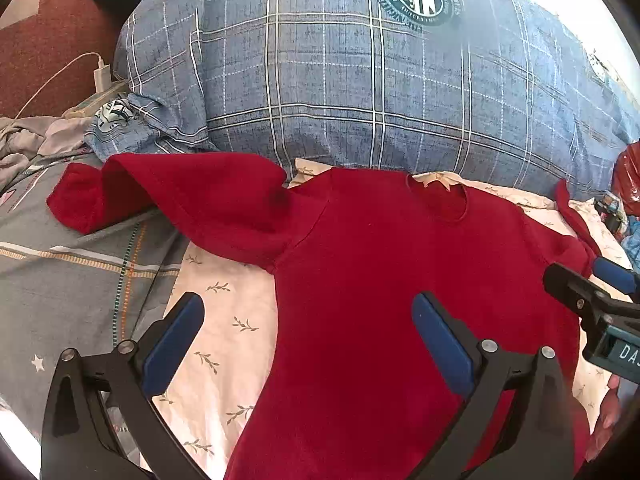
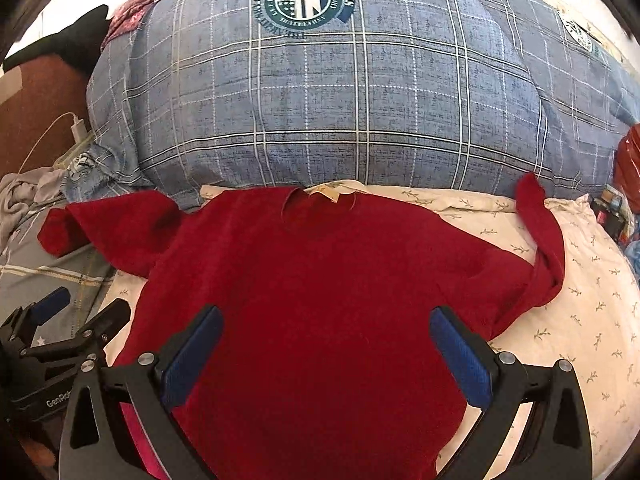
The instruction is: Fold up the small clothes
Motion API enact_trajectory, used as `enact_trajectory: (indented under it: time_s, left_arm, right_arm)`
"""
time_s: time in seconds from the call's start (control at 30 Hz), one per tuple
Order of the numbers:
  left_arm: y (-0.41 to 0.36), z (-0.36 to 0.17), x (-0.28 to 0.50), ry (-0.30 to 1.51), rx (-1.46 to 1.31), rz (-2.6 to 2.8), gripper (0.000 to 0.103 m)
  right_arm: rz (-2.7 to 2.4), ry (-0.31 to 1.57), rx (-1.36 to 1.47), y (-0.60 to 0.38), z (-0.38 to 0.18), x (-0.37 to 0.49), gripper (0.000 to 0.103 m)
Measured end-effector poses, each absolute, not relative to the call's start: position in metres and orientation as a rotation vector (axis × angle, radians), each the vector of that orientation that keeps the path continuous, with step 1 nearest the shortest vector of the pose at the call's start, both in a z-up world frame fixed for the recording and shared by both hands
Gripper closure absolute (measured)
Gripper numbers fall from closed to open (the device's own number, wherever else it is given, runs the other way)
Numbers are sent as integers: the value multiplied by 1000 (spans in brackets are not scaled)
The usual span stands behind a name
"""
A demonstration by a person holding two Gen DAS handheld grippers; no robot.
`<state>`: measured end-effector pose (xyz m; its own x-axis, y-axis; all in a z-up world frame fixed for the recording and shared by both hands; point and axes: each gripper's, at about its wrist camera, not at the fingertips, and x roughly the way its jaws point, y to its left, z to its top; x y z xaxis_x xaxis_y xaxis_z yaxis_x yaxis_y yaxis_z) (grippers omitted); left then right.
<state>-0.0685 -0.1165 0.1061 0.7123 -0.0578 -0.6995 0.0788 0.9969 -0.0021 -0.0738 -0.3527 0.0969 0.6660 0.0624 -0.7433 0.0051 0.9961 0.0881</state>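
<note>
A small dark red sweater [image 1: 380,280] lies flat on a cream leaf-print sheet [image 1: 224,320], neck hole toward the pillow. Its left sleeve [image 1: 132,196] stretches out onto the grey bedding; its right sleeve [image 2: 540,240] bends up toward the pillow. My left gripper [image 1: 308,308] is open and empty, just above the sweater's left side. My right gripper [image 2: 326,320] is open and empty over the sweater's lower middle [image 2: 320,300]. The right gripper shows at the right edge of the left wrist view [image 1: 592,284]; the left one shows at the left edge of the right wrist view [image 2: 76,312].
A large blue plaid pillow [image 1: 360,80] lies right behind the sweater. A grey patterned quilt [image 1: 72,272] is at left, with crumpled grey cloth [image 1: 28,140] and a white charger with cable [image 1: 100,76]. Red and blue clutter [image 1: 624,184] sits at the far right.
</note>
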Motion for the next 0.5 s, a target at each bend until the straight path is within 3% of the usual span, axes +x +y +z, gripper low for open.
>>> enact_trajectory:
  time_s: [0.5]
  left_arm:
    - [-125,92,-51,817,-10,-89,0]
  right_arm:
    - [-18,878,113,-364,74,-53,0]
